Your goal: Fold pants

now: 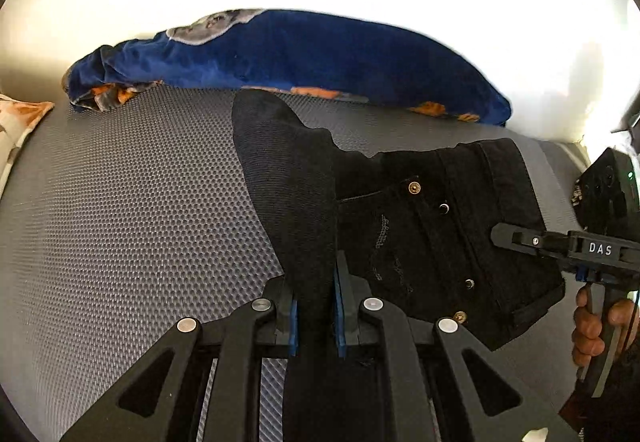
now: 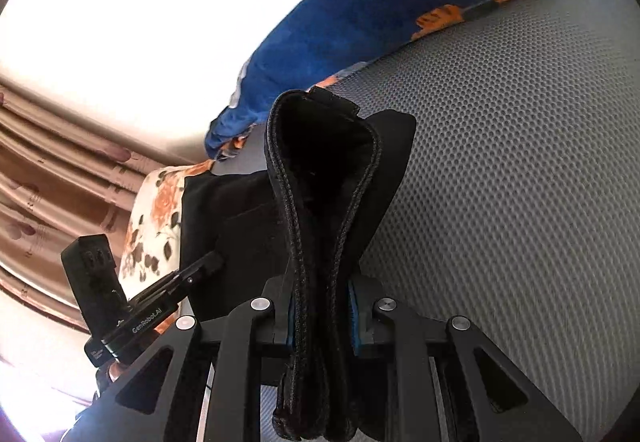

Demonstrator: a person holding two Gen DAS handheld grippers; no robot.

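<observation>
Left wrist: left tool (image 1: 314, 316) clamps black pants (image 1: 420, 234) fold; right tool (image 2: 322, 316) clamps hem.

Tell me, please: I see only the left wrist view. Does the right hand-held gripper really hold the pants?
Observer: Yes. The right hand-held gripper is shut on a stitched edge of the black pants.
Operator: Does that edge lie flat?
Observer: No, it stands up from the pads as an open loop.
Operator: What is behind my left hand-held gripper?
Observer: Brown curtains, past a flowered pillow.
</observation>
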